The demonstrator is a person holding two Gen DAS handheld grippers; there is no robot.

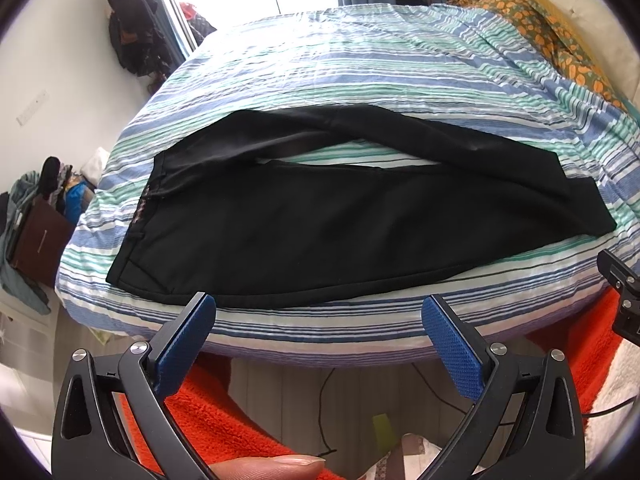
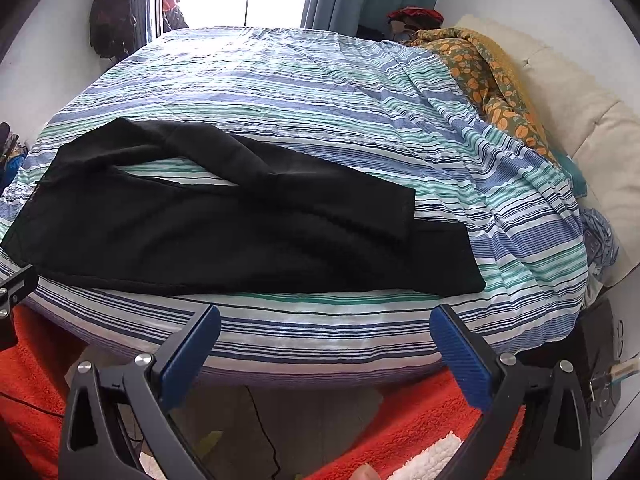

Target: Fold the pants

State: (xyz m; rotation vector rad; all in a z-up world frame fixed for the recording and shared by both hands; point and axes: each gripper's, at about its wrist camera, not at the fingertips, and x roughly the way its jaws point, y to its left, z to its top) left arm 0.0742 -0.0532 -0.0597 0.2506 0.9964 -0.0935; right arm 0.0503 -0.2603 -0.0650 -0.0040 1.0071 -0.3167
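Black pants (image 1: pixel 304 220) lie flat along the near edge of the striped bed (image 1: pixel 360 64), waistband to the left and leg ends to the right. The far leg crosses over the near one at the cuffs, leaving a gap of bedsheet between them. My left gripper (image 1: pixel 320 320) hovers open just off the bed's front edge, below the pants' near hem, with nothing between its blue pads (image 1: pixel 452 344). In the right wrist view the pants (image 2: pixel 224 232) spread left of centre. My right gripper (image 2: pixel 326 328) stands open short of the bed (image 2: pixel 320 92), empty, near the cuffs.
An orange-patterned blanket (image 1: pixel 544 28) and a cream pillow (image 2: pixel 568 112) sit at the bed's far right. An orange rug (image 2: pixel 404 420) and a cable (image 1: pixel 324 412) lie on the floor below. Clutter (image 1: pixel 40 208) stands left of the bed. The other gripper's body (image 1: pixel 624 296) shows at the right edge.
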